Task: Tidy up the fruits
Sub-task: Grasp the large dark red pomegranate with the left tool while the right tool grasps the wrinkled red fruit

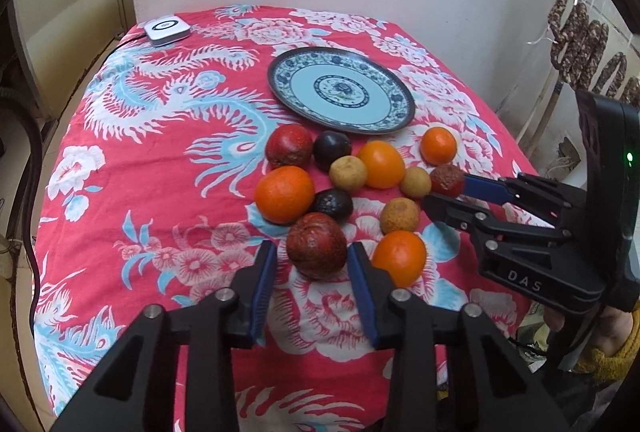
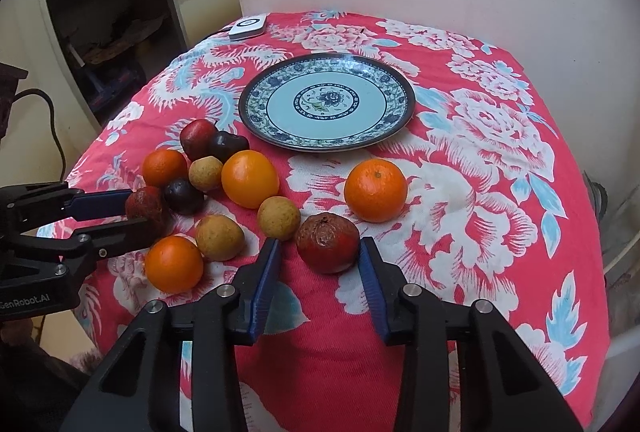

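Several fruits lie in a loose cluster on a red flowered cloth, in front of an empty blue-patterned plate (image 1: 340,89) (image 2: 326,101). My left gripper (image 1: 312,256) is open with its fingers on either side of a wrinkled dark red fruit (image 1: 316,246), which also shows in the right wrist view (image 2: 145,204). My right gripper (image 2: 320,252) is open around another wrinkled red fruit (image 2: 328,242), which also shows in the left wrist view (image 1: 447,179). Oranges (image 1: 285,193) (image 2: 375,189), tan fruits (image 2: 279,218) and dark plums (image 1: 332,149) lie around them.
A small white device (image 1: 166,29) with a cable sits at the table's far left corner. A pale wall stands behind the table. The table edge drops off on the left and right. Dark sausages (image 1: 584,43) hang at the right.
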The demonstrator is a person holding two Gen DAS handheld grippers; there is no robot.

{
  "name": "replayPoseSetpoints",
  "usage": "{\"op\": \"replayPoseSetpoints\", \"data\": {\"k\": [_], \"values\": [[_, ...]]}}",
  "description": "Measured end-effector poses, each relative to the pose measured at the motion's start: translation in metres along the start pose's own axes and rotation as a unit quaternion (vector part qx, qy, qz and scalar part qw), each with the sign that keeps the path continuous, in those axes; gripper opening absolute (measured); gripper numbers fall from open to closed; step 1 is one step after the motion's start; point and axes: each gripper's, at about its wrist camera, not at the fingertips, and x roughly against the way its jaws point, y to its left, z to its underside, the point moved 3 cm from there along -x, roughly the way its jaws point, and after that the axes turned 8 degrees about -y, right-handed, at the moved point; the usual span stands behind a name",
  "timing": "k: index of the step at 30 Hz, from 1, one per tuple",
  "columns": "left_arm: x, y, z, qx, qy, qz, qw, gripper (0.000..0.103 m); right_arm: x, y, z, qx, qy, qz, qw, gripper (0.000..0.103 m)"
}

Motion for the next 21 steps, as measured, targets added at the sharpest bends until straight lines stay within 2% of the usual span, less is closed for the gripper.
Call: {"op": "replayPoseSetpoints", "data": {"k": [5, 21], "values": [[0.000, -0.003, 0.000, -0.006, -0.002, -0.004, 1.0000, 0.033, -0.001, -0.004, -0.001, -0.007, -0.003, 0.003, 1.000, 0.032], [0.014, 0.010, -0.009, 0.019, -0.024, -0.023, 0.9993, 0.033, 0.017, 0.002, -0.008, 0.000, -0.036, -0.004, 0.999, 0.032]]}}
